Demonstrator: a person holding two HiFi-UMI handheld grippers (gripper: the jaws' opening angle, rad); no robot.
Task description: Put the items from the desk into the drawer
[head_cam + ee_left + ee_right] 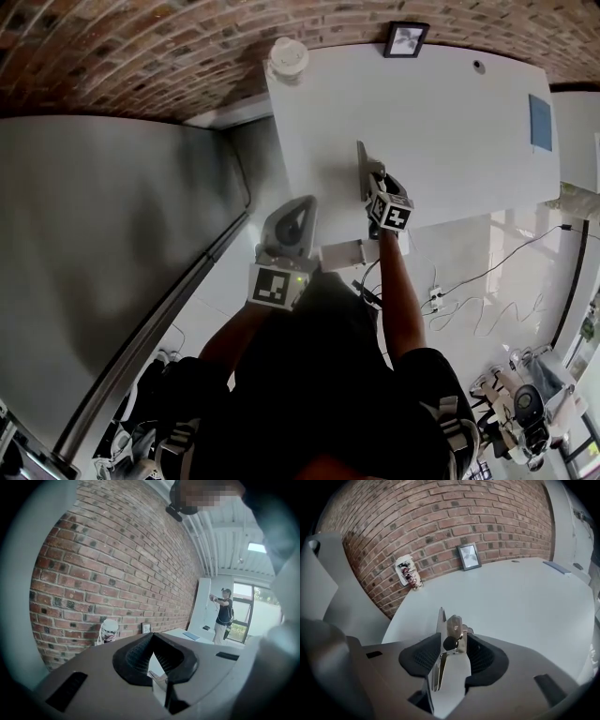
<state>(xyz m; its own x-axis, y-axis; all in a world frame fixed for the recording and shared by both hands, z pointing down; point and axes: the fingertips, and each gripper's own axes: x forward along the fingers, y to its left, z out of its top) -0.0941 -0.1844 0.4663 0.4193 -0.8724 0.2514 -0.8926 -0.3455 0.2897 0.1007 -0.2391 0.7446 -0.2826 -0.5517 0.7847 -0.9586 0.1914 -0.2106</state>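
Observation:
The white desk [441, 141] runs along the brick wall. On it stand a white wrapped roll [288, 58], a small picture frame [406, 39], a blue flat item [541, 122] and a tiny dark item [479, 66]. My right gripper [370, 178] hovers over the desk's near part, shut on a silver metal clip-like item [449, 667] that stands on edge between its jaws. My left gripper [298, 211] hangs at the desk's front left corner, its jaws touching at the tips with nothing between them [152, 637]. A white box-shaped part [342, 251], maybe the open drawer, juts out below the desk edge.
A grey panel [112, 253] stands left of the desk. Cables and a power strip [436, 298] lie on the floor to the right. Another person [224, 616] stands far off by a window [243, 611]. Gear and shoes [516, 403] sit by my feet.

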